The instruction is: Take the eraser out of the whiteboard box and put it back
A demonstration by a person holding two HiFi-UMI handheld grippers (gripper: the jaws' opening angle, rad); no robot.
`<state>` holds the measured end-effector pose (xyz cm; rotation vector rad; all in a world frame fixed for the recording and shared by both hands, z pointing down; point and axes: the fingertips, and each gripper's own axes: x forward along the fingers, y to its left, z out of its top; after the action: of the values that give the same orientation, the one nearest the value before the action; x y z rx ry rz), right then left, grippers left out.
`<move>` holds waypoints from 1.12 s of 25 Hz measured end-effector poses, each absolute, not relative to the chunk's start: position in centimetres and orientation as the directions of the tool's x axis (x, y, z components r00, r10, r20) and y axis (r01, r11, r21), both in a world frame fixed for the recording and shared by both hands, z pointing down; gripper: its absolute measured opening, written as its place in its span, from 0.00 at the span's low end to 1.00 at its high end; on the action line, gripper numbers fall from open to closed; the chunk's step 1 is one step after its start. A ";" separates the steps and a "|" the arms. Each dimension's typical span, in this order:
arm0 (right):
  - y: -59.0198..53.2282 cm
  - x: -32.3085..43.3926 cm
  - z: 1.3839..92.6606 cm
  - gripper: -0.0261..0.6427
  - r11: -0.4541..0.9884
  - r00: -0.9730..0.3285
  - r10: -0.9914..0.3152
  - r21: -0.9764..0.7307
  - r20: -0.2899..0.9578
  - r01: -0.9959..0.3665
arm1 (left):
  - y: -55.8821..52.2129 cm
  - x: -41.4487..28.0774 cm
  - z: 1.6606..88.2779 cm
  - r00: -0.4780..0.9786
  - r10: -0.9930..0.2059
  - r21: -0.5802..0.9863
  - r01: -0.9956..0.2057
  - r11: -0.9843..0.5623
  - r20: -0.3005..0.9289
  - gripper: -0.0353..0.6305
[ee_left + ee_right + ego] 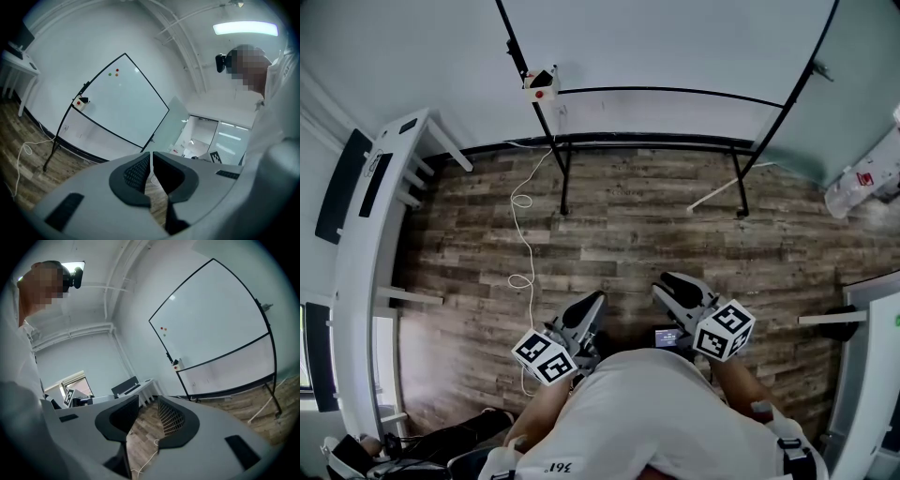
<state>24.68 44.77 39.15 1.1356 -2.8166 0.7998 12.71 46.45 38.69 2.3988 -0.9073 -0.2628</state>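
Wood-plank floor [628, 244]: bare boards run between me and the whiteboard [675, 47], which stands well apart from me on a black frame [564, 178].
Whiteboard box [541, 84]: small, white, with a red spot, fixed to the frame's left post near the board's lower edge.
Eraser: too small to pick out from here. A dark shape tops the box, but I cannot tell whether that is it. I judge the eraser sits in the box, not yet taken out.
Left claw [150, 154]: closed tight on nothing, held level and close to my body.
Right claw [147, 399]: jaws apart and empty, tipped a little downward, with only floor showing through the gap.
Step in hand: the approach, by my reading, since neither claw is near the box.
Doing it well: I should walk up square to the left post and lead with the open right claw. The jaws should straddle the eraser before they close. The shut left claw should keep clear of the board's face.
Edges: a white cable [523, 234] loops across the floor from the post toward my left side, a likely snag. The frame's feet jut toward me, and a white rod [727, 192] lies beside the right foot.
Open room: the middle boards. A white counter [366, 244] lines the left wall, well apart.
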 end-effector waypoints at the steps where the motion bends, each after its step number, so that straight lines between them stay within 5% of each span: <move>1: 44.7 24.8 39.3 0.23 0.606 -0.737 -0.649 -0.457 0.190 -0.652 | 46.3 12.9 38.7 0.749 -0.662 0.545 -0.563 -0.621 0.020 0.06; 28: 41.8 28.5 42.0 0.23 0.644 -0.800 -0.557 -0.492 0.222 -0.585 | 44.5 18.4 40.6 0.728 -0.683 0.573 -0.585 -0.574 0.059 0.06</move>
<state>28.50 41.78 42.04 0.9750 -2.8029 0.8666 18.41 44.46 40.60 2.3554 -0.9582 -0.2256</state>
